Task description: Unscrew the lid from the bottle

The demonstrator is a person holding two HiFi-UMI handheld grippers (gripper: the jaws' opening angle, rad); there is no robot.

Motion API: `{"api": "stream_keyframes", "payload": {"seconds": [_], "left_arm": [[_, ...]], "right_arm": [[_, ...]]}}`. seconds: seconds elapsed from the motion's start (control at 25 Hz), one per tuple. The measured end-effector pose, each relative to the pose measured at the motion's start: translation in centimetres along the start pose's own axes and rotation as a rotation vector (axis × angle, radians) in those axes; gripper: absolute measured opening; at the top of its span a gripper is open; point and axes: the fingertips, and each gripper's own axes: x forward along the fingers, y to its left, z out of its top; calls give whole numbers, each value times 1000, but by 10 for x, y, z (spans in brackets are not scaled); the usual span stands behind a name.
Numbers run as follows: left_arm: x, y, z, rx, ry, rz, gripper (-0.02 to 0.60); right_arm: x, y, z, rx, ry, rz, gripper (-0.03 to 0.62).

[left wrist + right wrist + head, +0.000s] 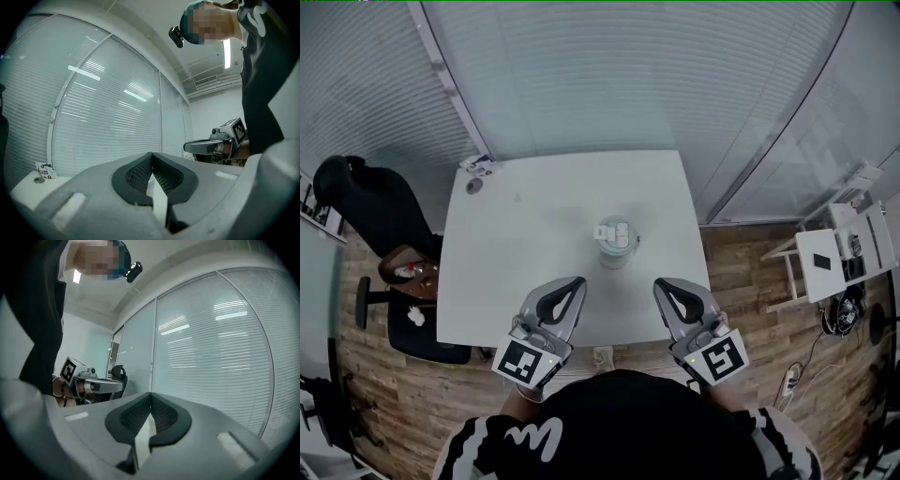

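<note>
White table (525, 253) bears a pale, lidded bottle (616, 243); left tongs (577, 280), right tongs (660, 282) closed empty.

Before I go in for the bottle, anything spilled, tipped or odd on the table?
Nothing stands out. The bottle stands upright near the middle of the table, lid on, no spill around it. Left tongs and right tongs are shut, empty, short of it.

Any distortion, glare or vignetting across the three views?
Head view: fisheye bows the table edges and window frame; bottle evenly lit, sharp. Left gripper view: black vignette corners, ceiling-light reflections streak the blinds. Right gripper view: same vignette, same streaks.
</note>
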Motion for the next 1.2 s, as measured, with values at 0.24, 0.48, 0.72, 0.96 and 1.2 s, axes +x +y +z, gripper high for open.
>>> {"api": "stream_keyframes", "payload": {"seconds": [0.24,0.48,0.72,0.96,1.2], "left_arm": [[13,21,-3,-3,11,-13,0],[24,28,-5,-14,10,-4,0],[30,31,0,-12,3,28,0],[31,35,-1,-6,10,63,0],[32,35,-8,-14,32,82,0]], "right_arm": [[21,-11,-2,2,-4,-13,-2],[28,-20,-8,17,12,-13,-2],[33,-29,-5,15,7,17,-2],[39,-34,-4,8,11,54,-2],[40,-39,-11,25,24,75,-2]]}}
